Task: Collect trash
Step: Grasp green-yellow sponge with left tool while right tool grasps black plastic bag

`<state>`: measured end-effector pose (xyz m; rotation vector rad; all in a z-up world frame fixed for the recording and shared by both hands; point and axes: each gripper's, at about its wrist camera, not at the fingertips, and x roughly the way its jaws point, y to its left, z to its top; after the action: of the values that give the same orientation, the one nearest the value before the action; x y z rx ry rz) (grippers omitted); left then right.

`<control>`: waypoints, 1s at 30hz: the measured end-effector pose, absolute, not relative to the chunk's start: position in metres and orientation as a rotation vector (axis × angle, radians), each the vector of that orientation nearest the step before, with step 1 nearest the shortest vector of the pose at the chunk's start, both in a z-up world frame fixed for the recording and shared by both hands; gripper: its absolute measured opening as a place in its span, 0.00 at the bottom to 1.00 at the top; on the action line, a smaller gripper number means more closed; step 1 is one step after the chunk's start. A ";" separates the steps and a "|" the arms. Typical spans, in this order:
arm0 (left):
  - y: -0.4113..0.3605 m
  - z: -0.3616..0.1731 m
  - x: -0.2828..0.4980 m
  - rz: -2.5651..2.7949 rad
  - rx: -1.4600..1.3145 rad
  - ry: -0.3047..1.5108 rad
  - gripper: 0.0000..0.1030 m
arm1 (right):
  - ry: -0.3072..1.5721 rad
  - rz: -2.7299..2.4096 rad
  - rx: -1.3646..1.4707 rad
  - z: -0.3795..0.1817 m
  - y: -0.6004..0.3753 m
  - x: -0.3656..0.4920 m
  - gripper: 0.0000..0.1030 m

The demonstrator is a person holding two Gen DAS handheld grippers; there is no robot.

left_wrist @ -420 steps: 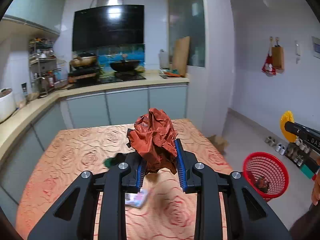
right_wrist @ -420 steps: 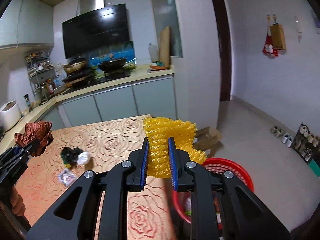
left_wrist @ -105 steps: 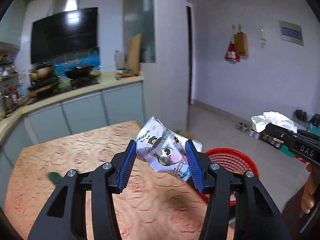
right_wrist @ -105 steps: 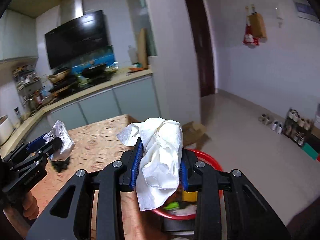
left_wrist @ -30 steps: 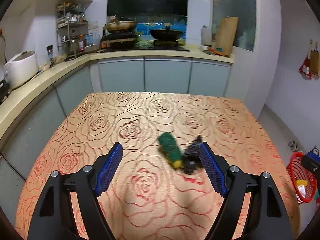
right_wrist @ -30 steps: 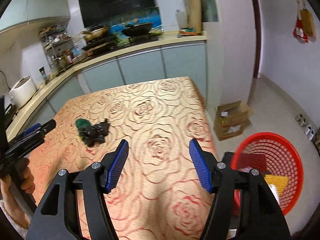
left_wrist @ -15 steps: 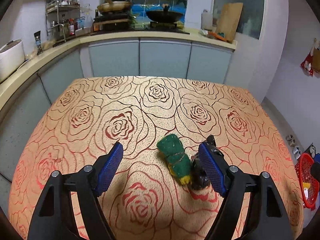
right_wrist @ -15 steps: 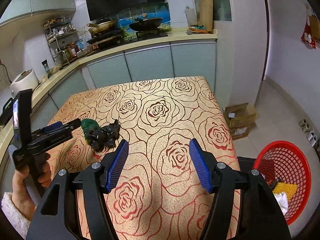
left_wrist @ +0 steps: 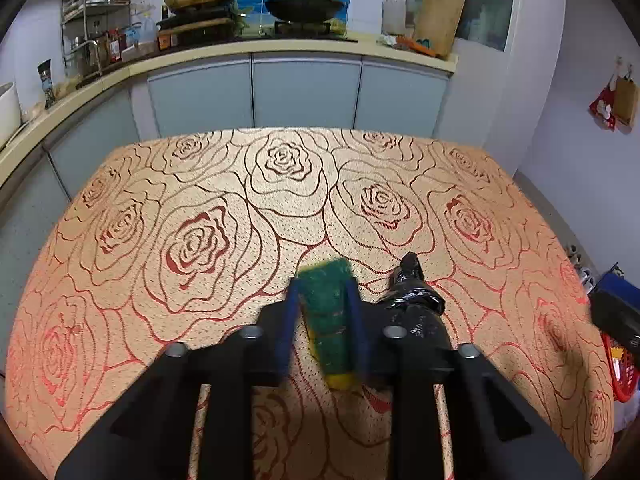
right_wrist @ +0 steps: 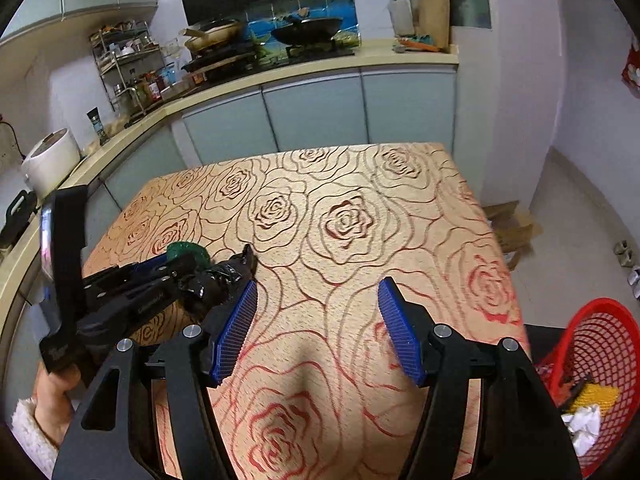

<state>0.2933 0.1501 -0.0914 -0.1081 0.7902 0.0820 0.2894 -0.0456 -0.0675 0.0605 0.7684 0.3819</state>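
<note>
A: Jaws on the left gripper [left_wrist: 323,322] closed in on the green-and-yellow sponge [left_wrist: 328,312], blue pads flat on both its sides. Motion blur on the pads.

B: Sponge position?

A: Low over the rose-print bench [left_wrist: 280,200], near side, about mid-width. Green end points far, yellow end near. Cannot tell whether it is lifted or touching the cloth.

B: Neighbours?

A: Crumpled black plastic bag [left_wrist: 412,300] just right of the sponge, lying on the bench against the outer side of the right finger.

B: Right gripper [right_wrist: 318,326]?

A: Jaws spread wide, nothing between them, hanging over bare cloth. Bag sits just beyond its left finger in the right wrist view.

B: Further out?

A: Red mesh basket [right_wrist: 600,344] on the floor past the bench's right edge, with yellow and white scraps inside. Cardboard box [right_wrist: 512,224] on the floor at the far right corner. Kitchen counter along the far wall with a wok [left_wrist: 304,6] on the hob.
</note>
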 end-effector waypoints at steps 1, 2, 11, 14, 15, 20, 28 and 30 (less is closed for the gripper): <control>0.152 -0.089 0.290 0.085 -0.115 0.782 0.17 | 0.779 0.394 0.064 -0.070 -0.041 0.293 0.59; 0.155 -0.087 0.286 0.088 -0.121 0.775 0.16 | 0.791 0.407 0.068 -0.072 -0.036 0.297 0.59; 0.181 -0.065 0.244 0.187 -0.119 0.681 0.16 | 0.858 0.489 0.037 -0.090 0.026 0.325 0.59; 0.192 -0.057 0.231 0.233 -0.113 0.650 0.16 | 0.885 0.488 -0.002 -0.102 0.049 0.333 0.59; 0.195 -0.055 0.227 0.247 -0.108 0.641 0.16 | 0.891 0.488 -0.010 -0.105 0.053 0.334 0.59; 0.208 -0.046 0.211 0.281 -0.119 0.606 0.16 | 0.902 0.486 -0.062 -0.116 0.069 0.335 0.59; 0.212 -0.042 0.196 0.313 -0.115 0.579 0.16 | 0.879 0.482 -0.135 -0.119 0.078 0.328 0.37; 0.209 -0.040 0.193 0.316 -0.109 0.569 0.16 | 0.852 0.480 -0.127 -0.111 0.071 0.321 0.37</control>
<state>0.1925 0.2094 -0.0400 -0.1087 0.5686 0.3156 0.3208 0.0709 -0.1108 -0.1269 0.8515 0.4802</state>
